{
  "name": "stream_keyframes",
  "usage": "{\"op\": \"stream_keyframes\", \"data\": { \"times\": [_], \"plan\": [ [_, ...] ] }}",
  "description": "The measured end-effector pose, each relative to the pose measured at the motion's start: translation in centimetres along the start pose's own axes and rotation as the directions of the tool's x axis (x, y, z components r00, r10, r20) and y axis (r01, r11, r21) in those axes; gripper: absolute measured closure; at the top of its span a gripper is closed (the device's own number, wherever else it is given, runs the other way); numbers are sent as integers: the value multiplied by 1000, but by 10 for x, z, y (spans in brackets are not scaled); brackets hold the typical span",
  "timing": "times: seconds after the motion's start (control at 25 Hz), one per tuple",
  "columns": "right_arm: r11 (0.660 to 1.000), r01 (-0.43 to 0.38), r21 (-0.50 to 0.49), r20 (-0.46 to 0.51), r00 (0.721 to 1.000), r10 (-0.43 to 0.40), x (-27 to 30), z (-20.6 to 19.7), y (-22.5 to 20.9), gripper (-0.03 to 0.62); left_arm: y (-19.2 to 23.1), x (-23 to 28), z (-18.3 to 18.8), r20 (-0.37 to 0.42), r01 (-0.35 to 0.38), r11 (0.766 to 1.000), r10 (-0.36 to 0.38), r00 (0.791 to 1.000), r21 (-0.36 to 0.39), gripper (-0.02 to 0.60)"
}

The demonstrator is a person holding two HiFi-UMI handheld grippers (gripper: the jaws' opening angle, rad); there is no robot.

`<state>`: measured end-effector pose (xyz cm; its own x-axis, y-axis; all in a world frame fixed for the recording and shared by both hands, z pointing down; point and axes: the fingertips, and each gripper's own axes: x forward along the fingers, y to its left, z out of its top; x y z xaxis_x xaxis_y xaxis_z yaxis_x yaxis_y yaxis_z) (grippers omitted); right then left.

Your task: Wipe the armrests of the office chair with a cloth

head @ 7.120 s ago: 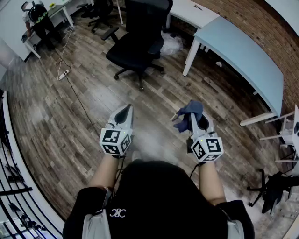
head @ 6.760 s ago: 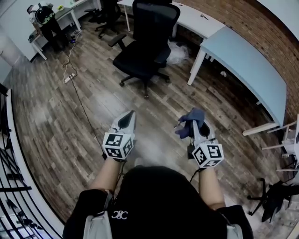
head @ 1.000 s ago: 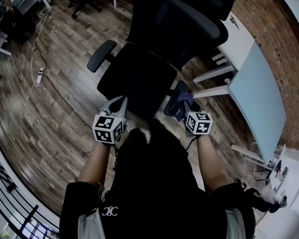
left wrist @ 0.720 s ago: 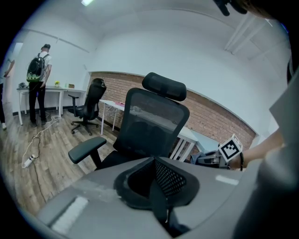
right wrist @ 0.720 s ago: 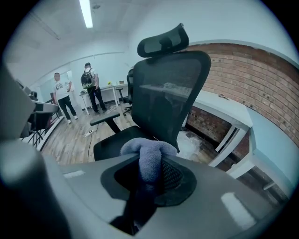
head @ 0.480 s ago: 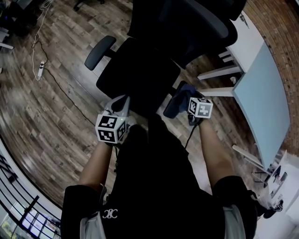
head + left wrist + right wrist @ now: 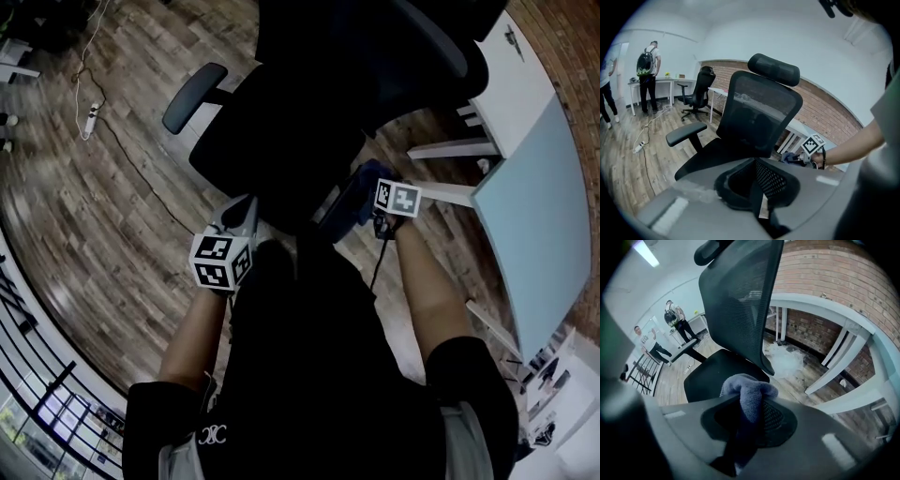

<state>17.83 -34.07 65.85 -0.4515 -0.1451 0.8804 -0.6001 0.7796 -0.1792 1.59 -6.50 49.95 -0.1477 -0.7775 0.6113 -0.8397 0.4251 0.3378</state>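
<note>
Holding blue-grey cloth (image 7: pixel 749 391) tight between fingers of right gripper (image 7: pixel 751 405), office chair (image 7: pixel 759 117) seat just beyond them. Fingers of left gripper (image 7: pixel 246 210) pressed together, empty, one armrest (image 7: pixel 686 133) farther ahead.

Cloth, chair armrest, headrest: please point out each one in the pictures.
cloth (image 7: pixel 749 392), right gripper view, on its raised fold.
armrest (image 7: pixel 686 133), left gripper view, on the middle of its pad.
headrest (image 7: pixel 774 69), left gripper view, on its middle.

Ofc chair back (image 7: pixel 375 56) past top edge
</note>
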Motion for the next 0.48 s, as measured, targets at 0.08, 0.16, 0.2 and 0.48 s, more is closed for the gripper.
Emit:
{"op": "stream_keyframes", "data": {
  "times": [0.08,0.16,0.2,0.48],
  "plan": [
    [1000,-22,-21,-24,999,22,11,3,0,516,-4,1,-1,0,-28,1000,28,1000,-13,575],
    [998,-40,-45,-46,998,38,21,6,5,516,-3,-1,-4,4,-55,998,55,998,-36,575],
    [997,-47,-54,-56,997,44,25,8,10,516,-2,-3,-5,6,-67,996,67,998,-50,575],
    [996,-42,-78,-101,994,34,41,20,31,516,7,-11,-18,2,-121,986,122,992,-112,575]
  ]
}}
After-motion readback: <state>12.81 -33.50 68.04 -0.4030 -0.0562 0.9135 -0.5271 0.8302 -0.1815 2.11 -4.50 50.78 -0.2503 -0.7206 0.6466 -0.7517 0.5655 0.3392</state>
